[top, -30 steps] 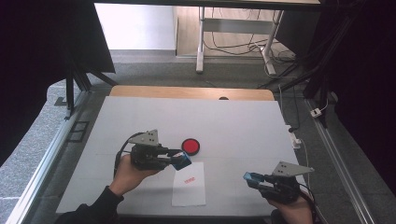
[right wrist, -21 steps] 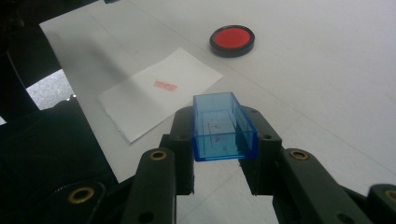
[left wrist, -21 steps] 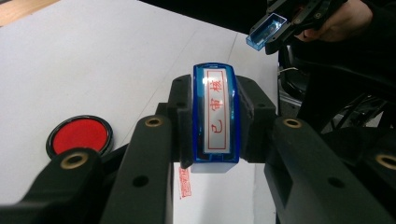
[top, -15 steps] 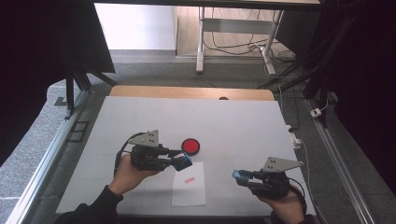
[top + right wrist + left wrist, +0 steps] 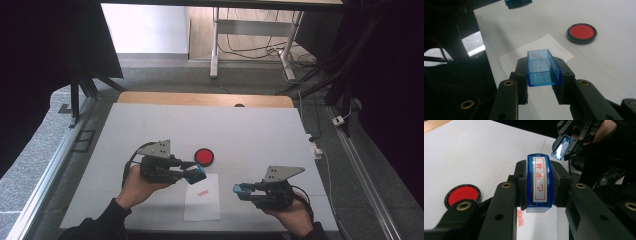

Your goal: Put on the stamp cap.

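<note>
My left gripper point(image 5: 198, 174) is shut on a blue stamp point(image 5: 540, 183) with red characters on its white label, held just above the top edge of a white paper sheet point(image 5: 202, 205). A red imprint point(image 5: 202, 192) marks the sheet. My right gripper point(image 5: 241, 190) is shut on a clear blue stamp cap point(image 5: 542, 68), open end forward, right of the sheet and pointing left toward the stamp. The cap point(image 5: 562, 147) hangs beyond the stamp in the left gripper view. The stamp point(image 5: 517, 3) peeks in at the top edge of the right gripper view.
A round red ink pad point(image 5: 204, 157) in a black rim lies on the white table point(image 5: 150, 130) just behind the stamp, also seen as the ink pad point(image 5: 581, 33). A wooden strip point(image 5: 205, 99) runs along the far edge. Metal rails flank both sides.
My right gripper has moved left with the cap, closer to the paper and the stamp. The left gripper has stayed where it was.
</note>
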`<action>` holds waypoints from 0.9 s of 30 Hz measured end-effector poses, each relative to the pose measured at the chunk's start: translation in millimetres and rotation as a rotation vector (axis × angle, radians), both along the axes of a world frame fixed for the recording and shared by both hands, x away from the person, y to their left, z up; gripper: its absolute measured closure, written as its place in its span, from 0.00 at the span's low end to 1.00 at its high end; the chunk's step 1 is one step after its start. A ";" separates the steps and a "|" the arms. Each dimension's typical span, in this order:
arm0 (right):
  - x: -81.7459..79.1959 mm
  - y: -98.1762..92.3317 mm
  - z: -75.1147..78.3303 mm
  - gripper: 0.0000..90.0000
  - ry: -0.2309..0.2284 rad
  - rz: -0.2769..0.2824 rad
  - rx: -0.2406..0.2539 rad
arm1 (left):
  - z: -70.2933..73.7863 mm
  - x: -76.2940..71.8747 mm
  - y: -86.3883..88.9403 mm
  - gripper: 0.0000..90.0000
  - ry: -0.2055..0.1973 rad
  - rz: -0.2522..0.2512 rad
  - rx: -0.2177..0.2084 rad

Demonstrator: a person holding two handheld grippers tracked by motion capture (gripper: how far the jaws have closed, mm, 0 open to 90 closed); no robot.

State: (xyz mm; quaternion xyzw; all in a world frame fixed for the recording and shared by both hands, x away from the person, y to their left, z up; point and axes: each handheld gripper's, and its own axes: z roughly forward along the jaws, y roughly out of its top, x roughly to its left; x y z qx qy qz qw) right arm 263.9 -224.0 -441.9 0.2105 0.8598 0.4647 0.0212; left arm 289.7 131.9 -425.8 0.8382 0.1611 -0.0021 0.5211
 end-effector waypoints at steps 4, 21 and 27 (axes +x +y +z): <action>3.9 9.9 -0.5 0.76 0.018 0.041 0.015 | 0.3 -0.5 -0.7 0.79 -0.009 -0.023 0.001; 16.3 47.3 -4.8 0.76 0.027 0.179 0.045 | 3.3 -2.7 -1.0 0.79 -0.035 -0.089 -0.019; 20.8 59.4 -5.9 0.76 0.033 0.224 0.057 | 4.2 -3.8 -0.7 0.79 -0.059 -0.116 -0.024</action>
